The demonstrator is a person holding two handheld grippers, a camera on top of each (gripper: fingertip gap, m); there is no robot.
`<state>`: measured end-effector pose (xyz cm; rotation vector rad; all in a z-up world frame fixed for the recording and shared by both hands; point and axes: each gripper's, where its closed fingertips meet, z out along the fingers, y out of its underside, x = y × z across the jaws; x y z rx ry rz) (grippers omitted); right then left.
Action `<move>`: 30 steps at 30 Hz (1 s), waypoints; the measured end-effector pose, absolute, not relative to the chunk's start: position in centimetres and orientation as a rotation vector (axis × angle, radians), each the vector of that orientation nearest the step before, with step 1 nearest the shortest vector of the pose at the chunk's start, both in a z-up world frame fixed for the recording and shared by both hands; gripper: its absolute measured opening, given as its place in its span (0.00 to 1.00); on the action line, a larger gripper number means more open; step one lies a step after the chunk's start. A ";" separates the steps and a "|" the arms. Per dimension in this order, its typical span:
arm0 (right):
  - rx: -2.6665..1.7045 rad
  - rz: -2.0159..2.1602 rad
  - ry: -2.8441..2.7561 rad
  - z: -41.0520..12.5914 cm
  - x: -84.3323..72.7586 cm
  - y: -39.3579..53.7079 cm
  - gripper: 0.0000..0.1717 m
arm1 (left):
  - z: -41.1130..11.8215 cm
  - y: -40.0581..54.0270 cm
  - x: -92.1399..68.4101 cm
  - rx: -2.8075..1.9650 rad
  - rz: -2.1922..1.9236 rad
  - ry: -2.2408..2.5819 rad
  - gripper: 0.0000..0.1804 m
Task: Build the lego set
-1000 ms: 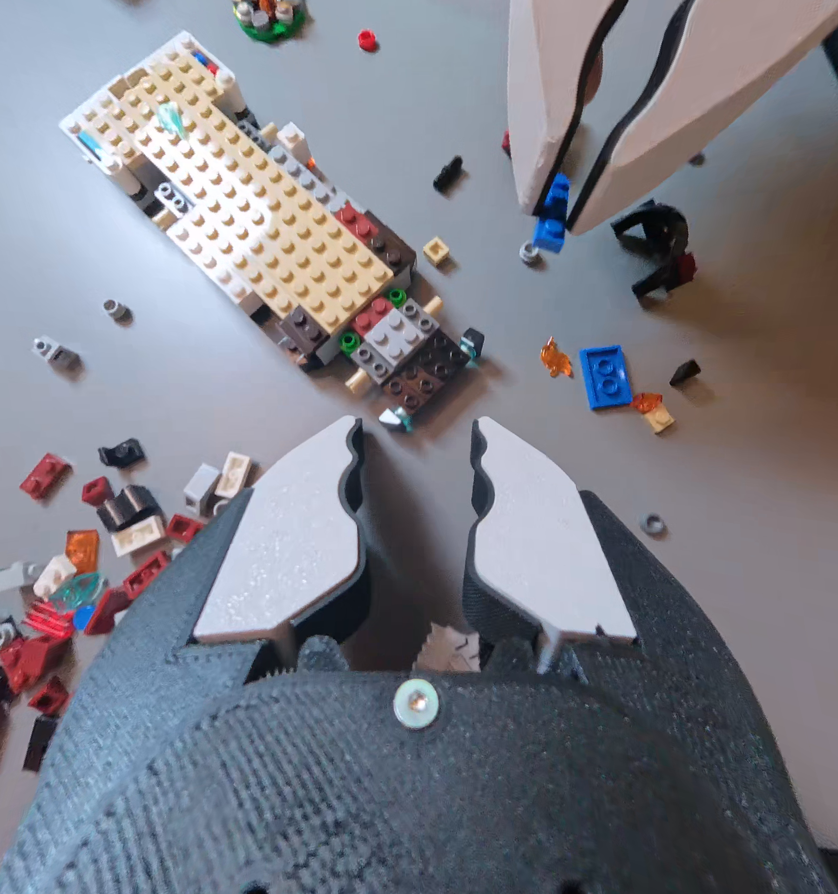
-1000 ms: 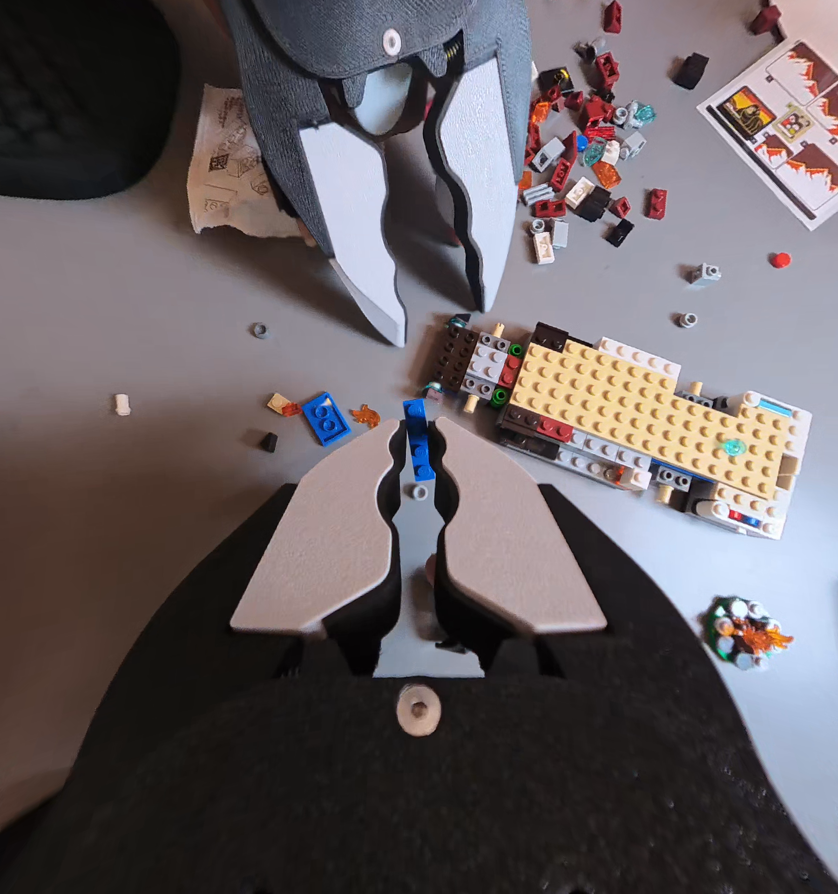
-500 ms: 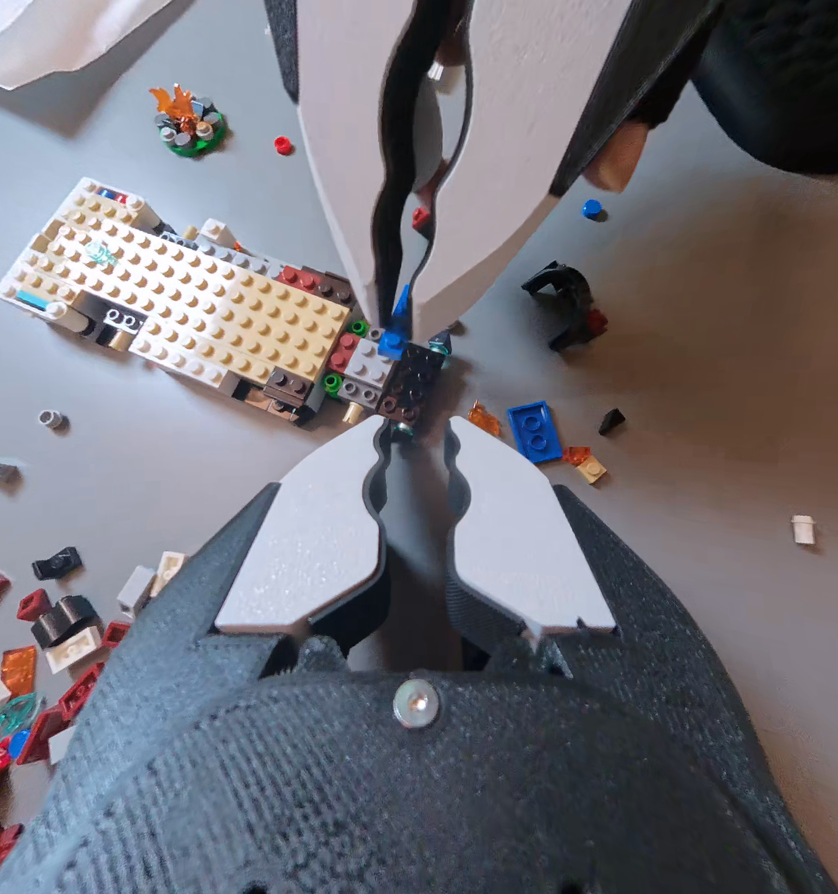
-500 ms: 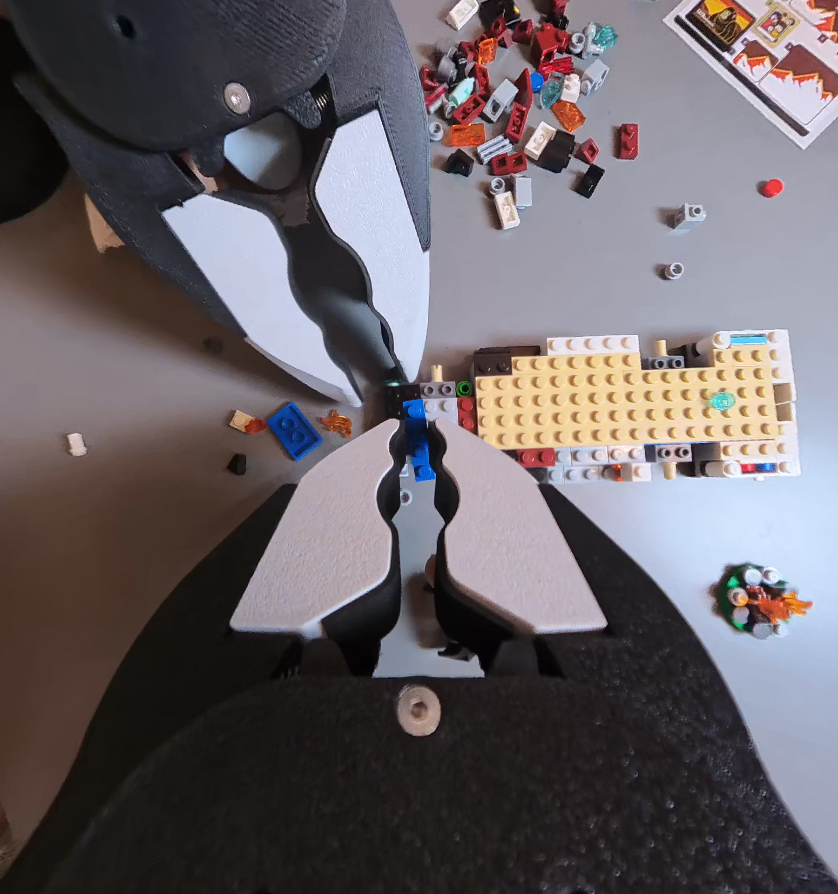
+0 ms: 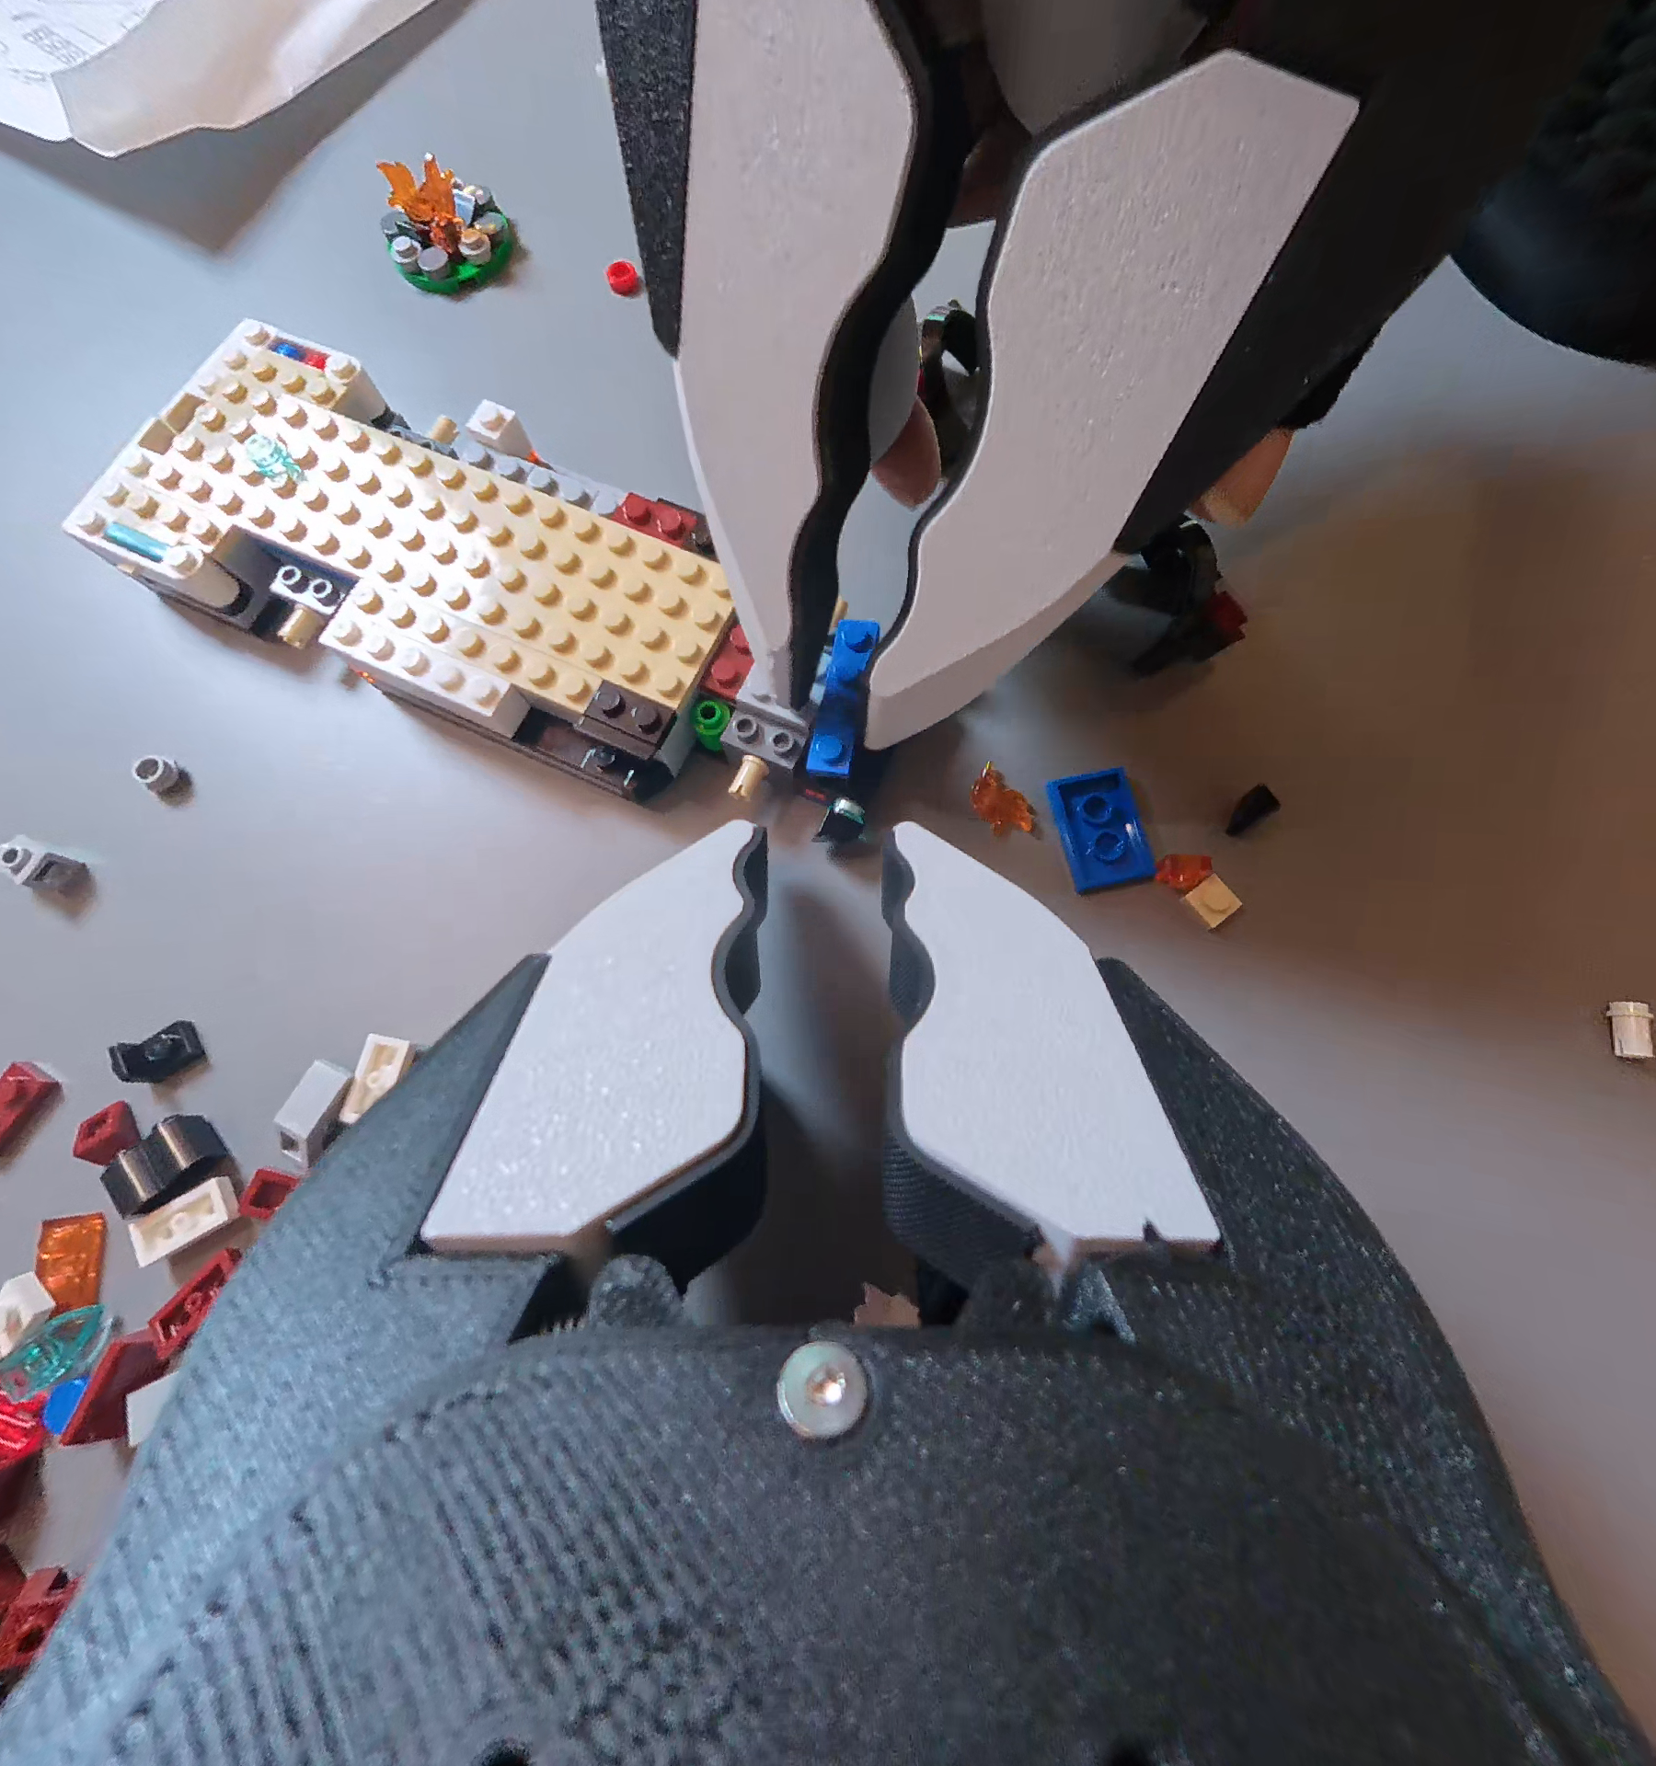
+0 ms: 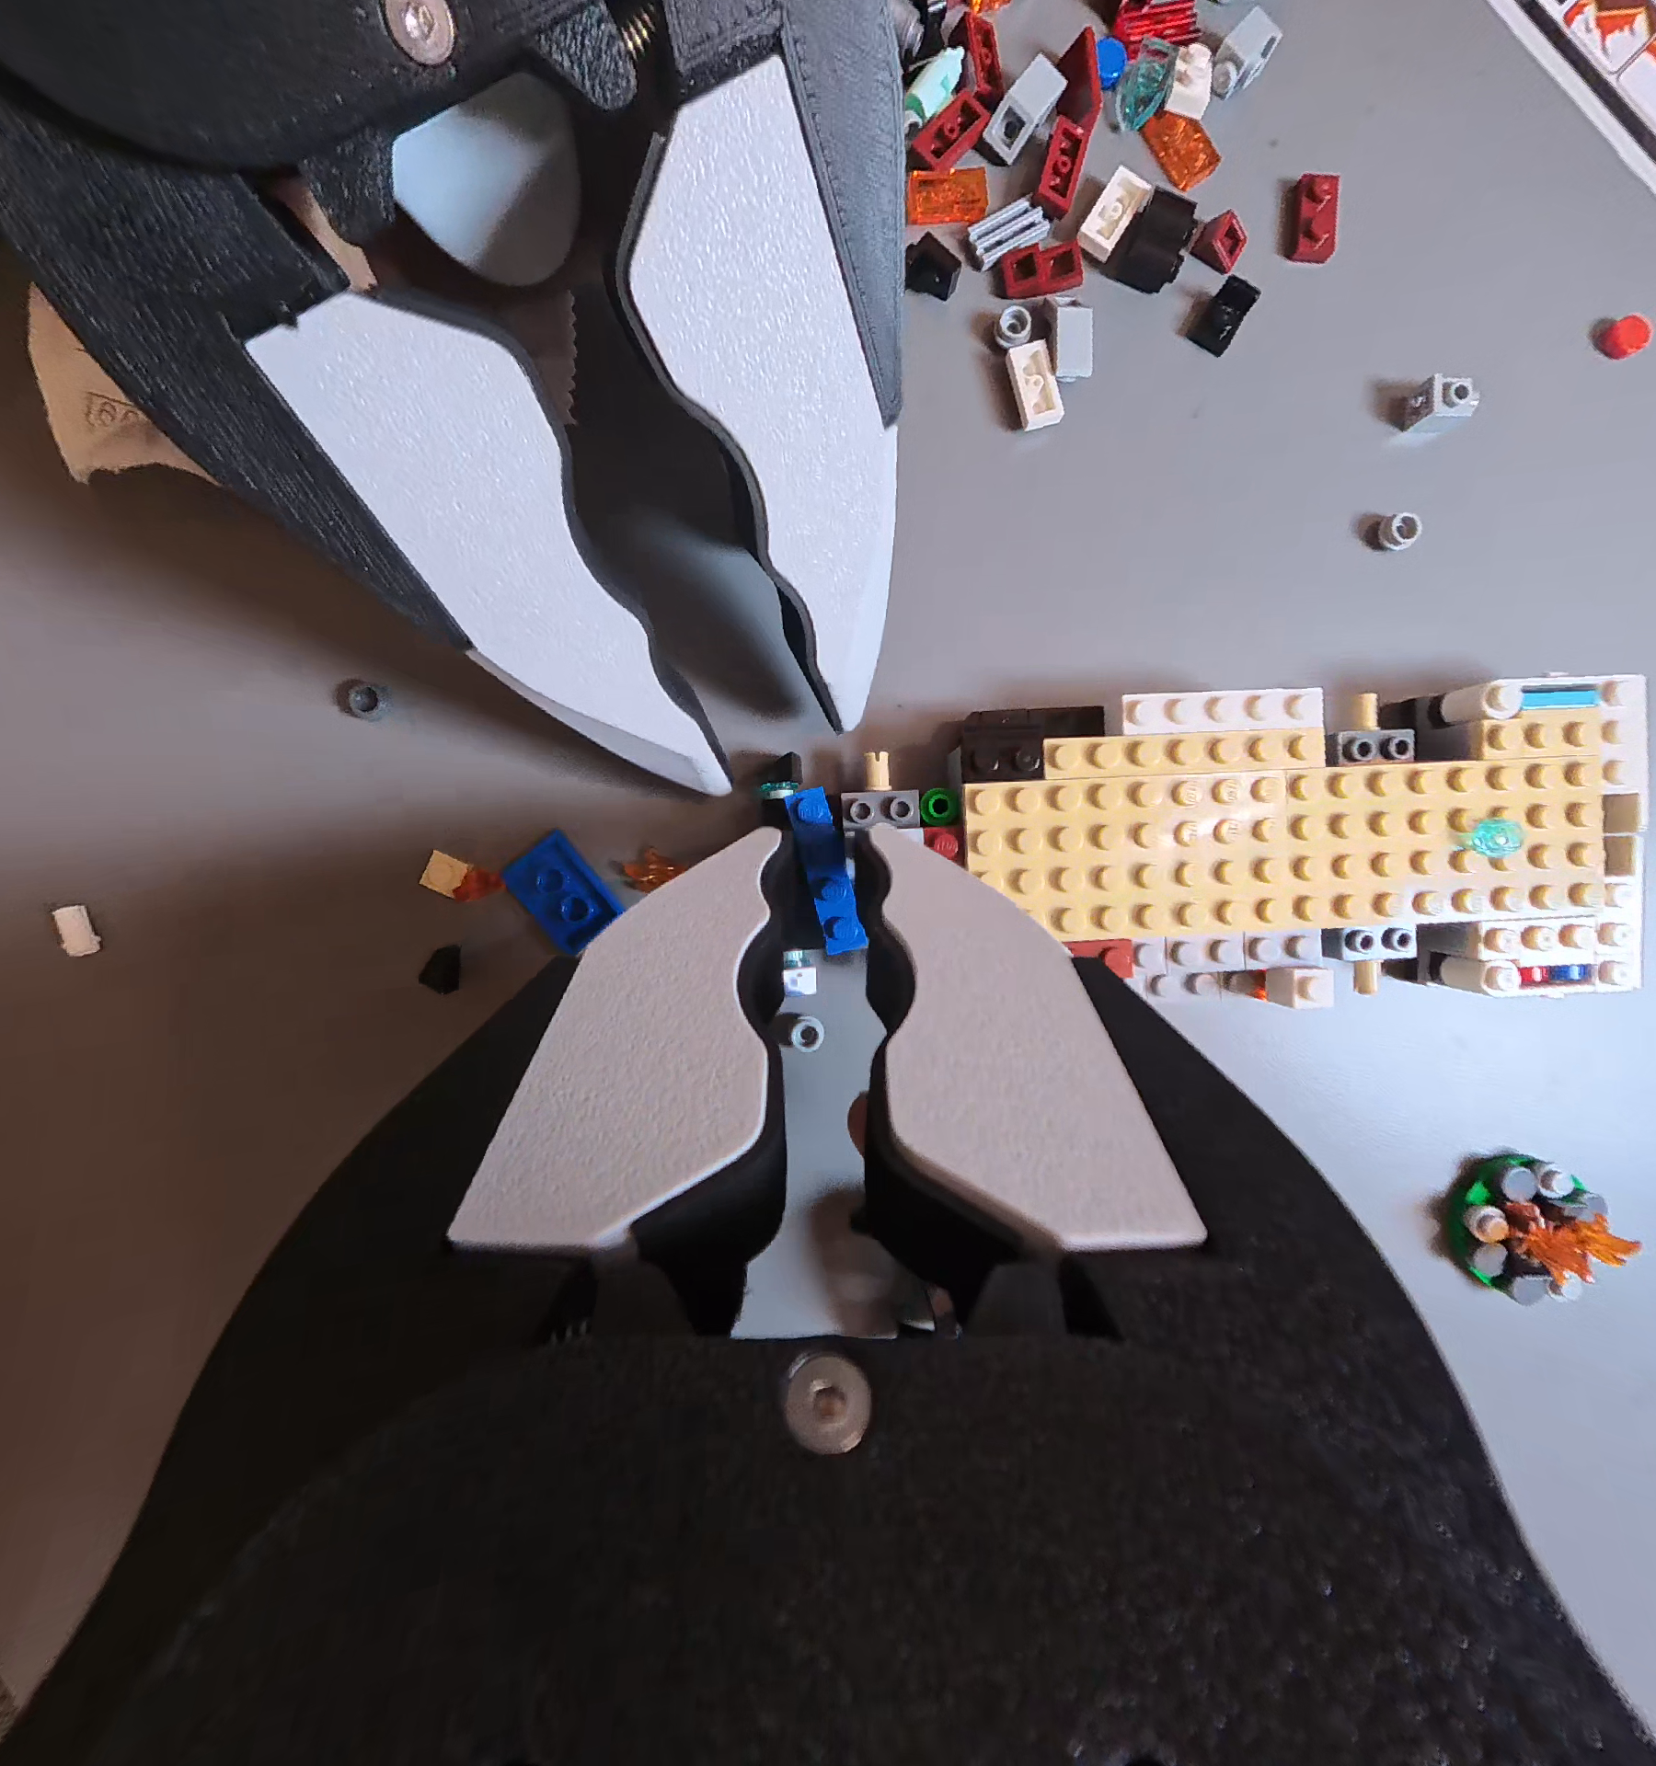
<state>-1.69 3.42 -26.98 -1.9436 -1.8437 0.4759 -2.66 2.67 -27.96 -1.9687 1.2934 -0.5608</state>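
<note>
A narrow blue plate [image 6: 829, 889] lies slanted on the dark end of the tan-topped brick build [image 6: 1283, 841]. My right gripper [image 6: 824, 841] straddles the plate; its jaws stand slightly apart with slack beside the plate, so it is open. In the left wrist view the plate [image 5: 843, 688] sits between the right gripper's tips [image 5: 834, 717], at the end of the build [image 5: 480, 573]. My left gripper [image 5: 824, 841] is open and empty, its tips just short of a small black piece [image 5: 843, 817] at the build's end. It also shows in the right wrist view [image 6: 781, 750].
A loose blue plate [image 5: 1097, 827] and orange flame bits lie right of the build's end. A pile of red, black and white pieces [image 5: 88, 1242] sits at the left. There is also a small campfire model [image 5: 447, 234], a paper bag [image 5: 136, 67], and a sticker sheet [image 6: 1646, 115]. The tips of both grippers are at nearly the same place.
My right gripper carried the blue plate down onto the build's dark end; its jaws then widened a little and the plate now lies slanted between them. My left gripper narrowed and closed in on the build's end.
</note>
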 end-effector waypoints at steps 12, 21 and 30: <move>-1.881 0.489 -1.826 -26.1 -1.3 3.5 0.07 | -27.5 3.2 -2.2 -1.944 -0.553 1.257 0.10; -1.775 0.476 -1.871 -26.8 -1.2 2.7 0.01 | -27.5 3.1 -1.9 -1.943 -0.577 1.268 0.09; -1.853 0.476 -1.862 -27.4 -1.3 3.4 0.00 | -28.1 2.5 -1.7 -1.957 -0.567 1.325 0.13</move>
